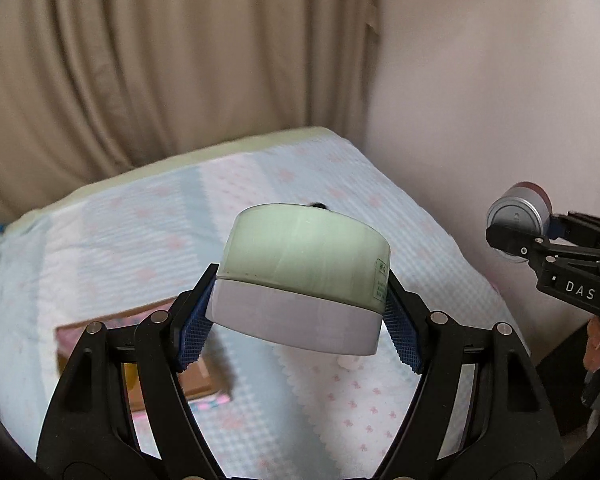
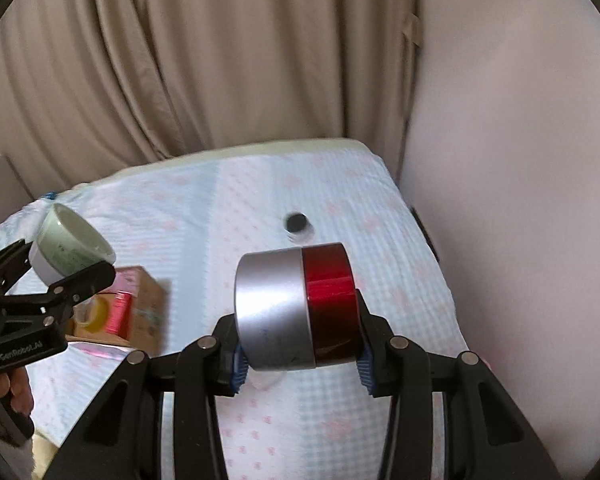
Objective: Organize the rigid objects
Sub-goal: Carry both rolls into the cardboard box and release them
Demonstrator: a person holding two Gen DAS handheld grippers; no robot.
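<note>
Beige curtain (image 1: 148, 60) and pale wall (image 1: 480, 80) are backing the scene. Bed (image 1: 300, 168), in a blue-and-pink patterned cover, is lying below both tools. Cardboard box (image 2: 140, 304) is sitting on the bed at left; small black disc (image 2: 296, 222) is lying farther back. Green-and-white jar (image 1: 300, 280), round and squat, is hanging tilted above the bed, clamped in the left tool (image 1: 300, 320). Silver-and-red tin (image 2: 296, 308), cylindrical and on its side, is being pinched end to end by the right tool (image 2: 300, 364).

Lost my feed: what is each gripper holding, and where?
Left gripper: green-and-white jar, by its sides. Right gripper: silver-and-red can, by its two ends.
</note>
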